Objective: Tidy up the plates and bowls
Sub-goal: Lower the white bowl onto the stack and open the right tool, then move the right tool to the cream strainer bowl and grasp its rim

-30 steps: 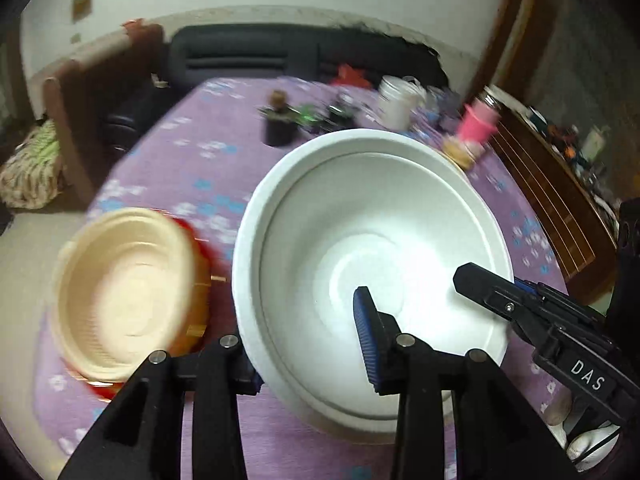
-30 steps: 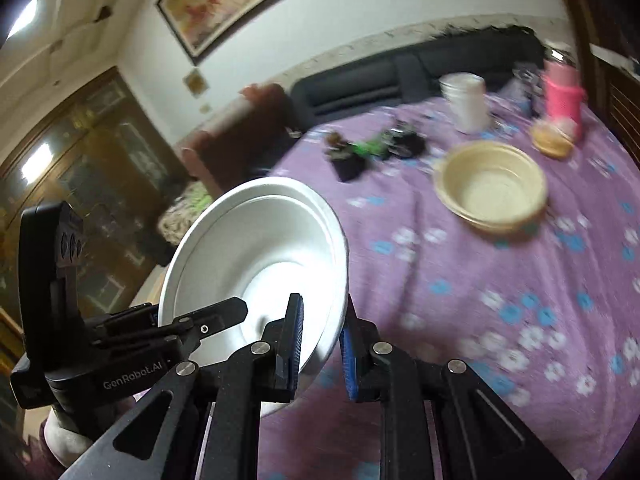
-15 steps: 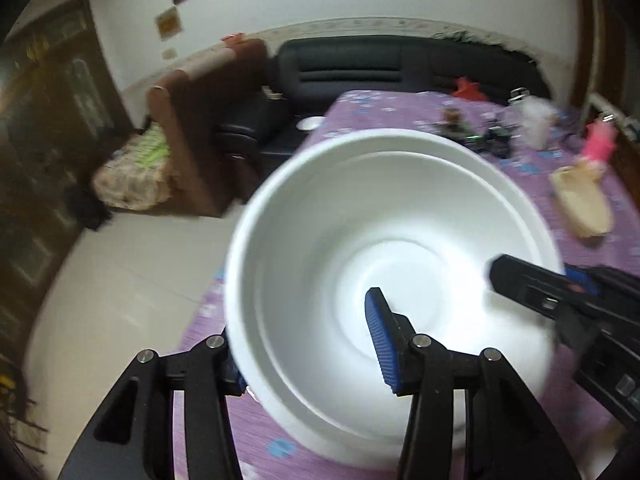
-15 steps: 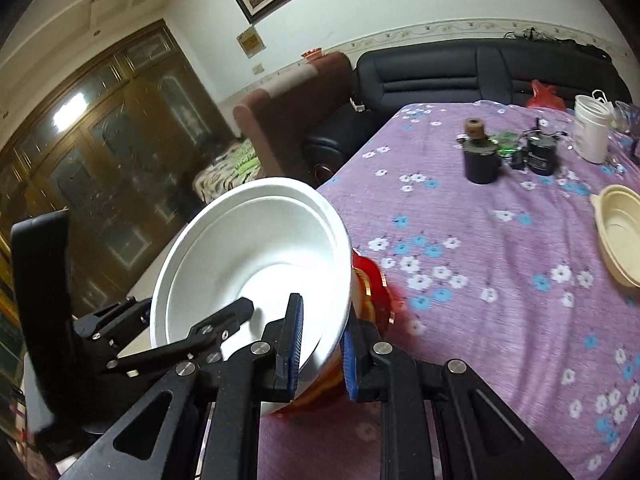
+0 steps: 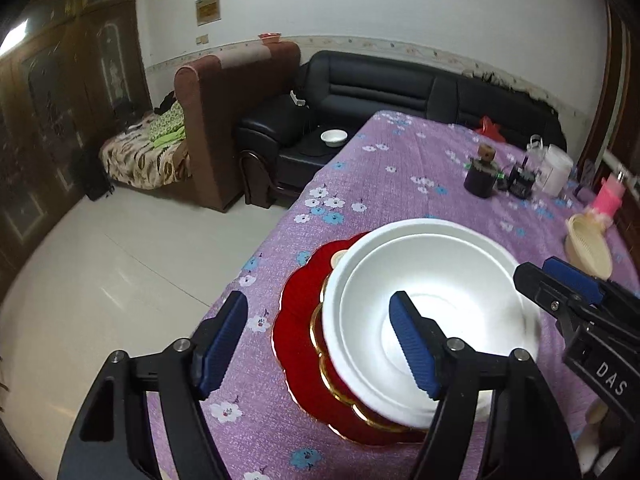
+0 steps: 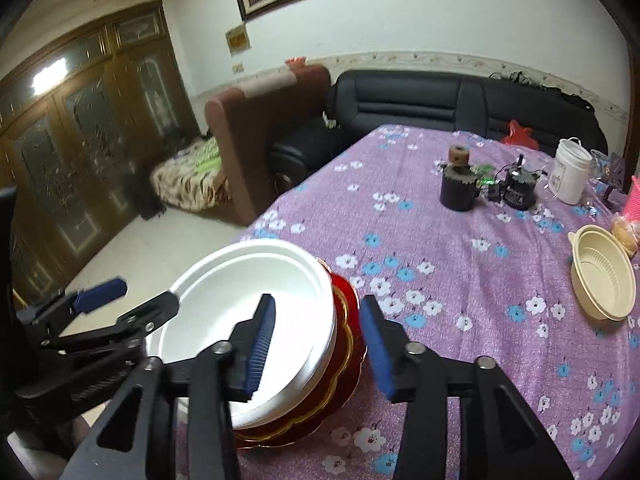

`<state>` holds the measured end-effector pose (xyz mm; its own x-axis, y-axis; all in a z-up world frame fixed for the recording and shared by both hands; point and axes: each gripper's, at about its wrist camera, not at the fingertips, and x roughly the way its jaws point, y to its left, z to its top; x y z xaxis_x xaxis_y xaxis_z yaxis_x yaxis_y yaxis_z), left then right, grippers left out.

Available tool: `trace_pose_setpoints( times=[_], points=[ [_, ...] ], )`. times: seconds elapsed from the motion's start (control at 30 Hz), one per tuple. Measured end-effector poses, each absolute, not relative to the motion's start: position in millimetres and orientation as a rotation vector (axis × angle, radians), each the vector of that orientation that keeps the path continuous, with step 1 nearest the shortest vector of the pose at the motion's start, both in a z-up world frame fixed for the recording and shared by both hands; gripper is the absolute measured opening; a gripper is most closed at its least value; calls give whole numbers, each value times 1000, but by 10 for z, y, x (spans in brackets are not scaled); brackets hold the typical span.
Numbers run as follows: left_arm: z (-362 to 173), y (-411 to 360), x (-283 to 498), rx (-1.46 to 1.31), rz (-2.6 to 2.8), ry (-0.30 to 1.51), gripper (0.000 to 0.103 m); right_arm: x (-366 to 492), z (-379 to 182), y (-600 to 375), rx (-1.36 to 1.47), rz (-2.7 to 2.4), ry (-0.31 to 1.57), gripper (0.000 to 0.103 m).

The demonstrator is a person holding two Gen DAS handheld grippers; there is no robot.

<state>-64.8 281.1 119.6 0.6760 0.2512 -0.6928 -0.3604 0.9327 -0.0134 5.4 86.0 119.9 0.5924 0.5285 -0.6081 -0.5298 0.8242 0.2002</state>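
Left tool (image 5: 320, 348) spread wide, released, one blue pad hanging over the hollow of the white bowl (image 5: 436, 304), the other out over the purple cloth; no grip on anything. Right tool (image 6: 316, 344) likewise parted and empty, straddling the bowl's rim on its right side without pinching it, as far as can be told.

White bowl set down on the red plates (image 5: 304, 320), a gold-edged stack near the counter (image 6: 460, 280) corner closest to the floor. Sits a little off-centre on the stack, overhanging toward the near side.

Bowl probably foam or thin plastic by the matte look: very light, somewhat flexible, easy to dent under a hard squeeze. Best taken at the rim, one pad inside and one outside, with modest pressure. Red plates likely glossier, so more slippery and heavier; better lifted from the scalloped edge, perhaps with both tools.

Cream bowl (image 6: 600, 276) well apart on the far right of the counter, ribbed inside, also light-looking; small tab on its rim a fair place to grip. Probably next for gathering.

Dark jar (image 6: 458, 188) and white tub (image 6: 570, 176) further back, not in the way.
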Motion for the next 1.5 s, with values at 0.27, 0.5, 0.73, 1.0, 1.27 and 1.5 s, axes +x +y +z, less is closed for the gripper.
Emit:
trace_pose_setpoints(
  times=[0.27, 0.5, 0.73, 1.0, 1.27, 1.5],
  points=[
    [1283, 2788, -1014, -197, 442, 639, 83, -139, 1185, 524, 82, 583, 658, 52],
    [1379, 2565, -1209, -97, 516, 565, 94, -144, 1013, 216, 113, 537, 692, 59],
    [1379, 2320, -1197, -52, 427, 606, 94, -77, 864, -46, 202, 504, 752, 60],
    [1352, 2028, -1130, -14, 361, 642, 94, -93, 819, -182, 215, 508, 759, 62],
    [1349, 1736, -1044, 17, 307, 667, 94, -51, 754, -415, 256, 481, 774, 63],
    [1381, 1388, -1013, 44, 212, 661, 94, 30, 724, -824, 265, 414, 769, 63]
  ],
)
